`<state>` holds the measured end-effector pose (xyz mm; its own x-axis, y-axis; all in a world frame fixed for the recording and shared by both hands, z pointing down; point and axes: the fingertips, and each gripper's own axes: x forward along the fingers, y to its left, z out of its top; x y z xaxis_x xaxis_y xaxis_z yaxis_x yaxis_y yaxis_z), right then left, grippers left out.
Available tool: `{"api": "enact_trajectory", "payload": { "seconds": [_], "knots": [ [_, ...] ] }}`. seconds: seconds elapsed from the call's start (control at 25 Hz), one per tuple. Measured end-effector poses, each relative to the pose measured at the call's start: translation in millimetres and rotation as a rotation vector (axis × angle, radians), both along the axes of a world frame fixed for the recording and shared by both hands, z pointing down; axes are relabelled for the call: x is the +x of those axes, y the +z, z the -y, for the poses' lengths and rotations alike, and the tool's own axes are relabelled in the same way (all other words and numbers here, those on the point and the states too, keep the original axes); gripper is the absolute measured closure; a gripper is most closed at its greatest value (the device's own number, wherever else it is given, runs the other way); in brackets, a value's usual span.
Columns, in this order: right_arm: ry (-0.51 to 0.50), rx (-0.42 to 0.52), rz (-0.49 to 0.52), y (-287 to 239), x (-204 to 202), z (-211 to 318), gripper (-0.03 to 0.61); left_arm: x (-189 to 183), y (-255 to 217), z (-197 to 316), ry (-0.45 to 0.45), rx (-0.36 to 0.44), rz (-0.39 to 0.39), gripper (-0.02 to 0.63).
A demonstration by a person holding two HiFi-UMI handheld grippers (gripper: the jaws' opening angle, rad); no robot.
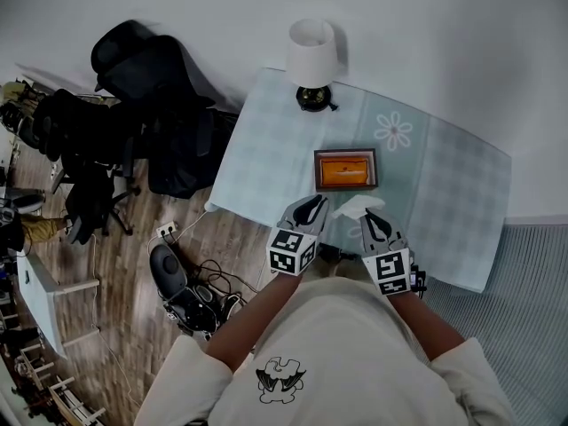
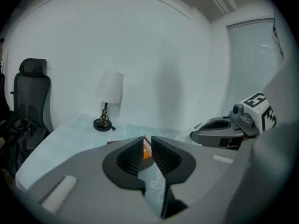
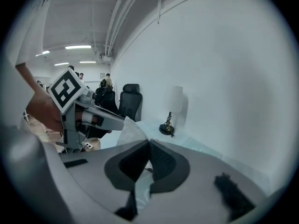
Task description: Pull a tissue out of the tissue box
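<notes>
Around the tissue box [image 1: 346, 169] it's fairly uncluttered. It sits on a worktop [image 1: 266, 158] covered with a pale blue checked cloth, and there's a printed daisy [image 1: 392, 131] just off its far right corner. A lamp [image 1: 311, 60] with a white shade stands well beyond the box, by the wall. Off to the box's left, past the worktop edge, there are black office chairs [image 1: 142, 69] and a tangle of cables [image 1: 209, 278] on the wood floor. Nothing lies between the box and the person.

The box is a flat rectangle with a dark rim and an orange top, lying face up. The tissue [image 1: 358, 207] is white and crumpled to a soft point. It hangs just on the near side of the box, toward the person, and I can't tell if its tail is touching the box.

The right hand-held gripper [image 3: 149, 143] has its jaws pressed together on the tissue, which fans out up and to the left of the tips in its own view. The left hand-held gripper [image 2: 146, 143] is just beside it, on the box's near left. Its jaws are only a narrow slit apart with nothing between them, and the orange of the box shows through the gap.
</notes>
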<state>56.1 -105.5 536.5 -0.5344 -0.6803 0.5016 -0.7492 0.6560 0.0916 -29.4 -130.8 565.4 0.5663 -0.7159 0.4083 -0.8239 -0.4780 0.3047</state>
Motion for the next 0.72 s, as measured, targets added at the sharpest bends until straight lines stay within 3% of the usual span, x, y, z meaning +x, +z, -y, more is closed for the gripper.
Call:
{"api": "enact_trajectory", "payload": {
  "seconds": [0.36,0.72],
  "knots": [
    [0.072,-0.007,0.126,-45,13,-11,0.565,7,-63,-12,-0.002,0.102,-0.044,0.555],
    [0.104,-0.040,0.178,-49,18,-21,0.565,8,-62,-32,0.015,0.083,-0.039,0.555]
  ]
}}
